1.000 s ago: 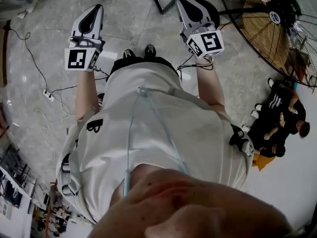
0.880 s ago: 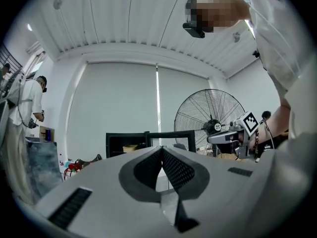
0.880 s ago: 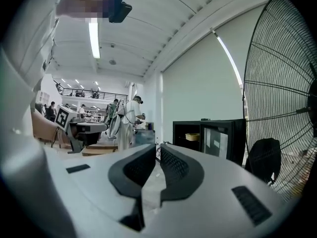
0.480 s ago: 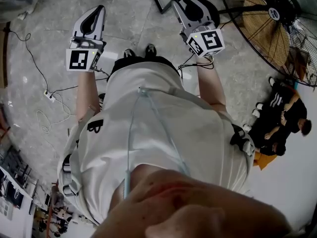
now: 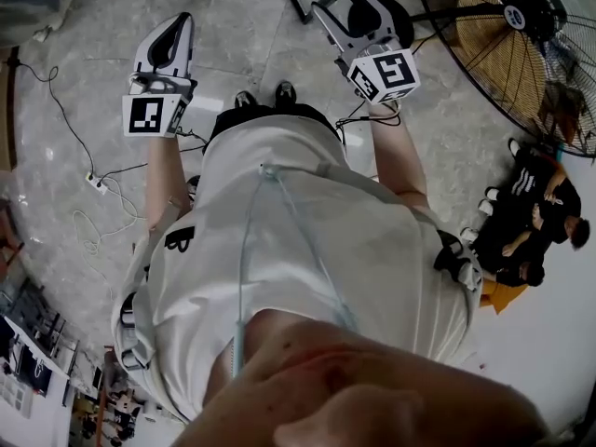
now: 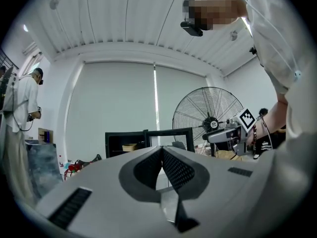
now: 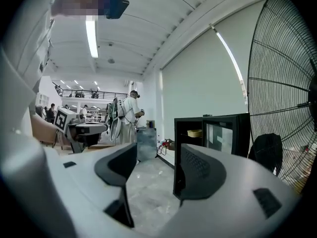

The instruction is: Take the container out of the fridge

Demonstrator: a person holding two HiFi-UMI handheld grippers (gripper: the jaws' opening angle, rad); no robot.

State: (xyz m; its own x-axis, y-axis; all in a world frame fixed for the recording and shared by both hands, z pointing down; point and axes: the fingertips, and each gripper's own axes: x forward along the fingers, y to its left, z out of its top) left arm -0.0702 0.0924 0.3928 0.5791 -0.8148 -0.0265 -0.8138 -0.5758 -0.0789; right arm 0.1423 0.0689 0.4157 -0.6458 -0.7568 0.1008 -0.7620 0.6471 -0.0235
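here, left gripper (image 6: pixel 161 149) closed, right gripper (image 7: pixel 157 150) opening, both empty, over marble floor (image 5: pixel 84 91).

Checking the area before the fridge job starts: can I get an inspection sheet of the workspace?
Surface: grey stone-patterned floor.
Job's things: small black fridge, door open; pale yellow container on its shelf.
Clutter: small red items beside the fridge, unclear.
Grippers: left gripper shut, empty; right gripper jaws opening, nothing between them.
Cables: white cable and power strip on the floor, left side.
Surroundings: large black floor fan; seated people.
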